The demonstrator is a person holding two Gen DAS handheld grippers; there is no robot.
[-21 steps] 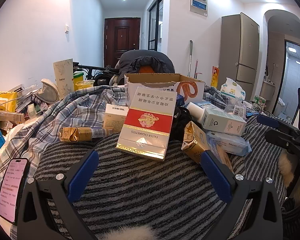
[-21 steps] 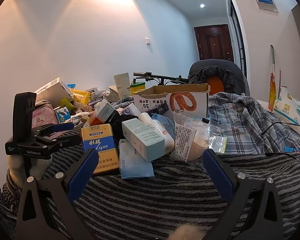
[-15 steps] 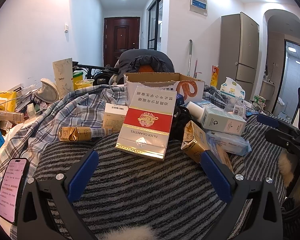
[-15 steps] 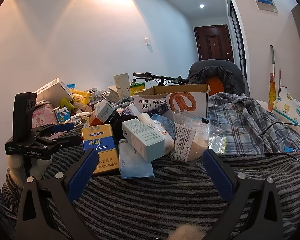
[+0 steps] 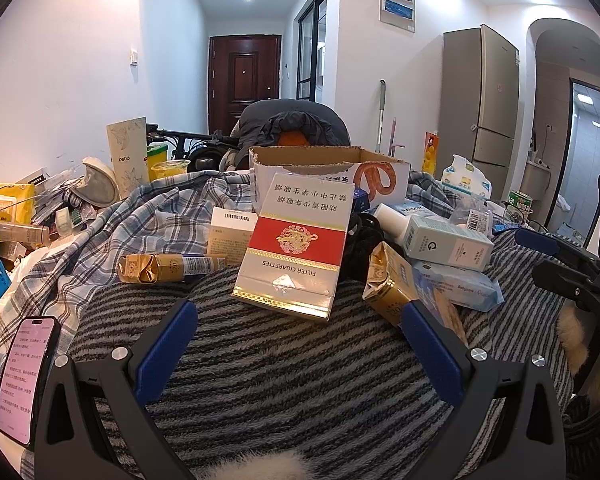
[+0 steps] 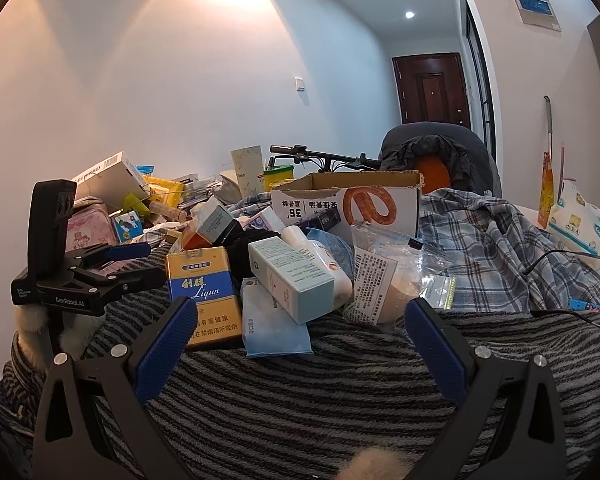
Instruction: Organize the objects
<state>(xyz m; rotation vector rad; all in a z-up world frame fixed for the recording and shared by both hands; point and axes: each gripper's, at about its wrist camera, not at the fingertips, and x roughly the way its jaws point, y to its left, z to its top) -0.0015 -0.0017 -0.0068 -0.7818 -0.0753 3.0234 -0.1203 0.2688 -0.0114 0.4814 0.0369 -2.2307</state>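
Left gripper (image 5: 298, 316) hangs low over the striped blanket (image 5: 300, 392), jaws spread wide w/ nothing between them; pointing slightly down at the red-and-white cigarette carton (image 5: 296, 246), which leans tilted against the cardboard box (image 5: 328, 168) just behind it. Right gripper (image 6: 300, 316) is the same story: jaws wide apart, empty, aimed at the pale green box (image 6: 290, 276) lying on top of a blue wipes pack (image 6: 274, 326); the yellow-and-blue carton (image 6: 206, 294) sits just left of that, a clear bag (image 6: 384, 276) just right.

Stuff to sort is all heaped mid-blanket in front of the cardboard box, which looks like the likely place to put it; more clutter runs along the wall on the left, a plaid shirt (image 5: 112, 236) draped between, a phone (image 5: 26, 376) at the blanket's near left edge.

Nothing's picked yet, I'd say; step in hand is choosing and reaching. To do it well: take top items first, e.g. the pale green box, since pulling the wipes from under it would tip the pile; the red carton is broad, so grip across its thin edge, not its face; the gold packet (image 5: 396, 288) sits right by the left gripper's right finger, so come in straight to avoid knocking it; keep the two grippers apart, they're working close.
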